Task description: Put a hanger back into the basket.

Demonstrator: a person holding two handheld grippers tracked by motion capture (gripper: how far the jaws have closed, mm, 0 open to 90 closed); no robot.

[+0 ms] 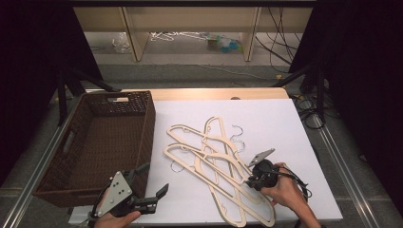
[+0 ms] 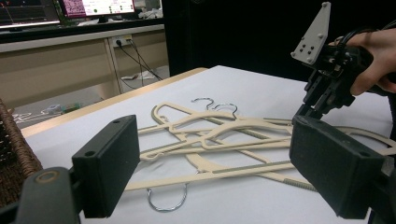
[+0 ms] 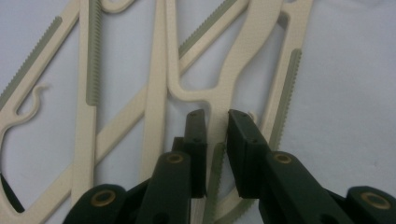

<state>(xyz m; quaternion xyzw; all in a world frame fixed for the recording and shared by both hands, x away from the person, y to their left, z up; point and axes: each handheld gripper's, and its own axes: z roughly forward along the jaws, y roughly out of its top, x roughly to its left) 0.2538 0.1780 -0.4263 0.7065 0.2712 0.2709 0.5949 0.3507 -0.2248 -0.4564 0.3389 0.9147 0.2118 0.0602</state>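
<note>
On white table [image 1: 285,118]: right gripper [image 3: 216,126] clamps cream hanger [image 3: 233,70].

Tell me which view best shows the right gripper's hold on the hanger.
The right gripper view: the right gripper has its jaws shut on one hanger arm. The high view shows it small among the pile; the left gripper view shows it from afar.

High view: even overhead light falls on the white bench [image 1: 285,123], which reads bright and free of glare; the surroundings to either side fall into deep black. The cream hangers [image 1: 214,161] cast only faint, soft shadows on the bench. The wicker basket [image 1: 95,142] beside the bench stays dim inside. Left gripper view: the near pads are soft, the hangers beyond sharp, the backdrop dark. Right gripper view: slightly blurred throughout, flat shadowless light, a cool bluish cast.
</note>
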